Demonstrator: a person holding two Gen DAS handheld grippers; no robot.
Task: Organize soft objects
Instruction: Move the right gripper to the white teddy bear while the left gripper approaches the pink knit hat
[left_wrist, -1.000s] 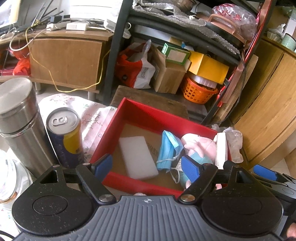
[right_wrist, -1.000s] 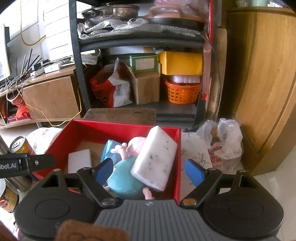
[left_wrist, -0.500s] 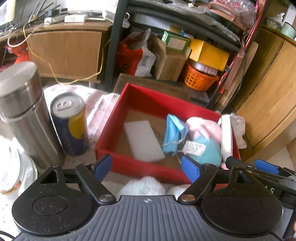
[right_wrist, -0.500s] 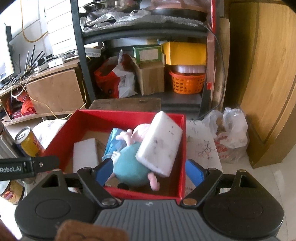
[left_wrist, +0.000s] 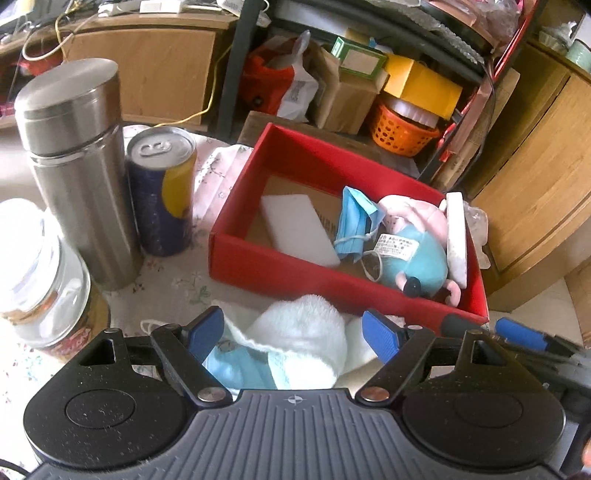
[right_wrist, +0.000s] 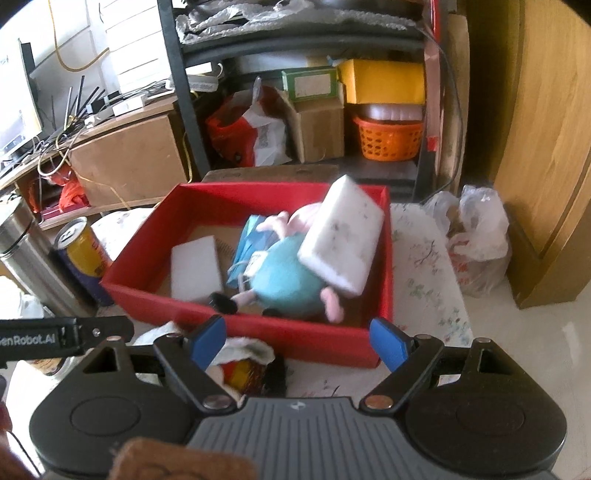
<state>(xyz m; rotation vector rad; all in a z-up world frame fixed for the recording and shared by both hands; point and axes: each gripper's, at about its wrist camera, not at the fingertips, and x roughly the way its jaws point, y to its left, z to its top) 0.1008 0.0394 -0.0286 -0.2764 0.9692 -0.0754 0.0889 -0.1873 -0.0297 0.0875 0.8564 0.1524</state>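
Note:
A red box (left_wrist: 295, 269) (right_wrist: 140, 236) stands on the flowered tablecloth. It holds a flat white sponge (left_wrist: 299, 229) (right_wrist: 195, 267), a blue face mask (left_wrist: 354, 221) and a pink and teal plush pig (left_wrist: 417, 254) (right_wrist: 284, 273). A second white sponge (right_wrist: 341, 236) leans on the pig. In front of the box lies a white fluffy cloth (left_wrist: 303, 332) with pale blue fabric under it. My left gripper (left_wrist: 293, 332) hangs open over it, pads apart from it. My right gripper (right_wrist: 297, 341) is open above a red and yellow item with white fluffy trim (right_wrist: 243, 369).
A steel flask (left_wrist: 77, 166), a blue and yellow can (left_wrist: 160, 192) and a glass jar (left_wrist: 37, 273) stand left of the box. Behind are a dark shelf with cartons and an orange basket (left_wrist: 402, 129). A wooden cabinet (left_wrist: 535, 166) and plastic bags (right_wrist: 476, 236) are at the right.
Both grippers drew back from the box and dipped toward the table. The white fluffy cloth has come into view between the left fingers, the trimmed item under the right ones. Both stayed open.

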